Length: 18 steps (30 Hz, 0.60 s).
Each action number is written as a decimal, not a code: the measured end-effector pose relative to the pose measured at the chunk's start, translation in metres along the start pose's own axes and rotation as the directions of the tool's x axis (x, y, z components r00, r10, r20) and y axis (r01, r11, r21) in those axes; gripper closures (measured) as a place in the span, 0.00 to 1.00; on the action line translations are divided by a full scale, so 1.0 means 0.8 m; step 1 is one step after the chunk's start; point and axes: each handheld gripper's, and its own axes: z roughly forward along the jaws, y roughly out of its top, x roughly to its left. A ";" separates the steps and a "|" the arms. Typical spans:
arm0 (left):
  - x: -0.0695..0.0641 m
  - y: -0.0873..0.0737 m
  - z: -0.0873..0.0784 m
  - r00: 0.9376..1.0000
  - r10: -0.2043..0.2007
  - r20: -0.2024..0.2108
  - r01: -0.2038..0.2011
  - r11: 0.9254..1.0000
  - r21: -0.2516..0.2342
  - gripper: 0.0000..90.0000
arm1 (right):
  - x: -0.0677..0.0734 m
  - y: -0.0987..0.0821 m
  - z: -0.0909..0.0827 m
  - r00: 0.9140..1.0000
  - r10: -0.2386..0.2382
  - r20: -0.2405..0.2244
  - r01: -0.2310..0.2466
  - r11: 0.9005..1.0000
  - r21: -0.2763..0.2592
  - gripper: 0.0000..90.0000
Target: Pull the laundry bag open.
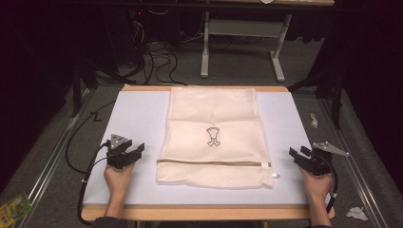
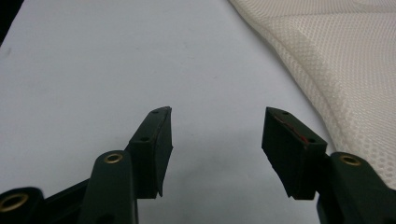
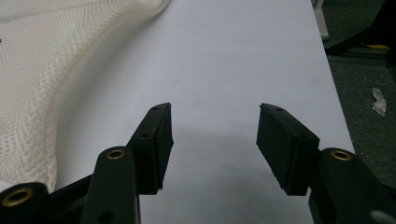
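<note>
A cream mesh laundry bag (image 1: 214,137) lies flat in the middle of the white table (image 1: 138,114), its zipper (image 1: 214,163) running across near the front edge and a small dark logo at its centre. My left gripper (image 1: 139,150) rests on the table left of the bag, open, nothing between its jaws; the bag's mesh edge (image 2: 336,60) lies to its right. My right gripper (image 1: 295,153) sits right of the bag, open and empty, with the mesh (image 3: 51,70) at its left.
The table's wooden front edge (image 1: 204,212) is close to the hands. Grey carpet surrounds the table, with white scraps (image 1: 356,213) at the right and a green packet (image 1: 14,207) at the lower left. Cables and a desk frame (image 1: 242,42) stand beyond the far edge.
</note>
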 end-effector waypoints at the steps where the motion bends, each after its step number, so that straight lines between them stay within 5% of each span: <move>1: 0.000 0.000 0.001 1.000 -0.003 -0.001 0.003 1.000 -0.001 0.48 | 0.001 0.000 0.001 1.000 0.001 0.002 -0.001 1.000 0.001 0.51; 18: -0.003 -0.004 0.005 1.000 0.017 0.000 -0.017 1.000 0.007 0.46 | 0.004 -0.002 0.006 1.000 -0.005 -0.003 0.005 1.000 0.016 0.48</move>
